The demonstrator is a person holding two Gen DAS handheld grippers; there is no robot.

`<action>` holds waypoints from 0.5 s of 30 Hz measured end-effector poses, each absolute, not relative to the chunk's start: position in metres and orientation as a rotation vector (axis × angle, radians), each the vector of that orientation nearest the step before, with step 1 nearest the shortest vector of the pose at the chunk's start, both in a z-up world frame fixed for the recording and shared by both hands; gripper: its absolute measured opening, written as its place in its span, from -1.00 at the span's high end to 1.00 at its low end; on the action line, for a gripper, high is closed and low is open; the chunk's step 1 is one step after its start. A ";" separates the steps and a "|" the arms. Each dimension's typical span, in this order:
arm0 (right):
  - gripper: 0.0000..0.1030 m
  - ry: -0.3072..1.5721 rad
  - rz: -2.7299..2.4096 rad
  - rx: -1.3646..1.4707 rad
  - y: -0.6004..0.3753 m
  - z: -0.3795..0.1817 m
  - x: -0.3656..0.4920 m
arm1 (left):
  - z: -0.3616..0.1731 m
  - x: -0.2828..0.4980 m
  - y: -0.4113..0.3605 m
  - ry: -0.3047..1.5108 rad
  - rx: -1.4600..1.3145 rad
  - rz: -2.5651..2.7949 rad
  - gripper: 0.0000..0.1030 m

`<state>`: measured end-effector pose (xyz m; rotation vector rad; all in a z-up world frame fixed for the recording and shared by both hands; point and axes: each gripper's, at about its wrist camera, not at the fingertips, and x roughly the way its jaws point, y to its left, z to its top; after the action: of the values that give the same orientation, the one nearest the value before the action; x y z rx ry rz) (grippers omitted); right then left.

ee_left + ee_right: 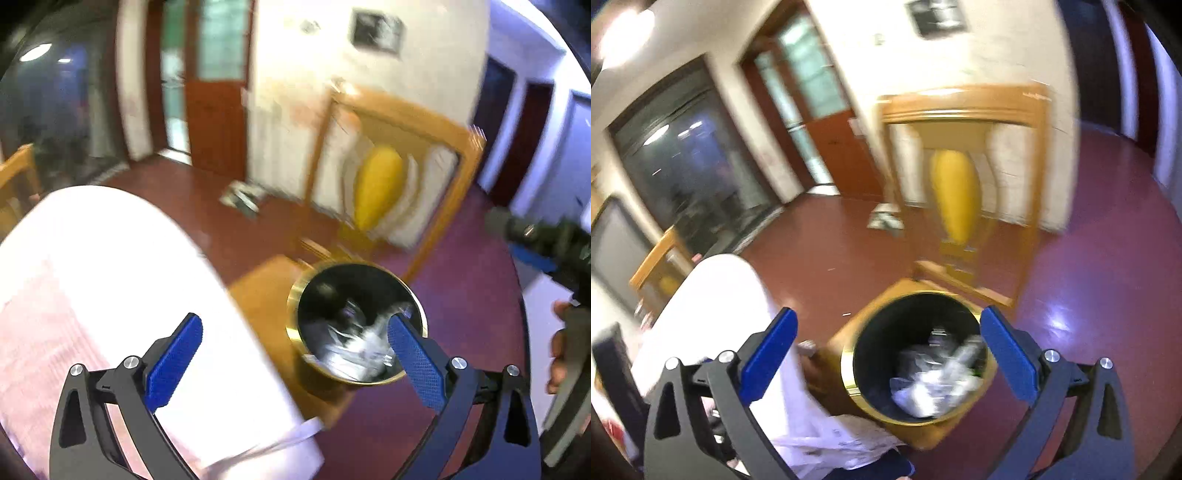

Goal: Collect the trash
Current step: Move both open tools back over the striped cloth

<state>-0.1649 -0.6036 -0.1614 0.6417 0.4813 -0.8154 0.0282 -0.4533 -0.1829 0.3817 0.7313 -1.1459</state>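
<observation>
The jaws of the left gripper (295, 363) were seen spread wide apart, with nothing caught between the blue pads (173, 363). Through the gap, and partly behind the right-hand pad, a round trash bin (306, 291) with a brass-coloured rim and a dark inside was seen below. Crumpled clear plastic and white paper trash (364, 349) lay in the bottom of it. To the left of the bin, a white-covered tabletop (110, 266) filled the lower left of the left wrist view. At the right edge of that view a hand (561, 350) was seen on the handle of the other tool.

The jaws of the right gripper (886, 356) were likewise held fully apart and empty. The same bin (857, 354) was framed between its pads, the trash (934, 384) resting inside. The bin stood on a dark red floor (1089, 295), just beside the edge of the white cloth (713, 306). Beyond it a wooden chair (964, 107) with a yellow back panel stood before a pale wall. Both views were blurred, so finer detail could not be told.
</observation>
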 end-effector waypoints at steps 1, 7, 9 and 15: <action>-0.93 0.475 -0.779 0.630 -0.596 -0.158 -0.155 | -0.173 0.037 -0.431 0.710 0.350 -1.106 -0.89; -0.93 0.401 -0.409 0.519 -0.516 -0.125 -0.070 | -0.119 0.074 -0.295 0.582 0.215 -0.851 -0.89; -0.93 0.400 -0.277 0.449 -0.480 -0.111 -0.038 | -0.104 0.082 -0.252 0.544 0.185 -0.766 -0.89; -0.93 0.431 0.036 0.320 -0.381 -0.083 0.041 | -0.073 0.092 -0.119 0.459 0.121 -0.480 -0.89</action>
<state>0.0411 -0.3807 -0.0829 0.3201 0.4313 0.0364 0.0921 -0.1191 -0.0728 0.1208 0.4593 -0.4795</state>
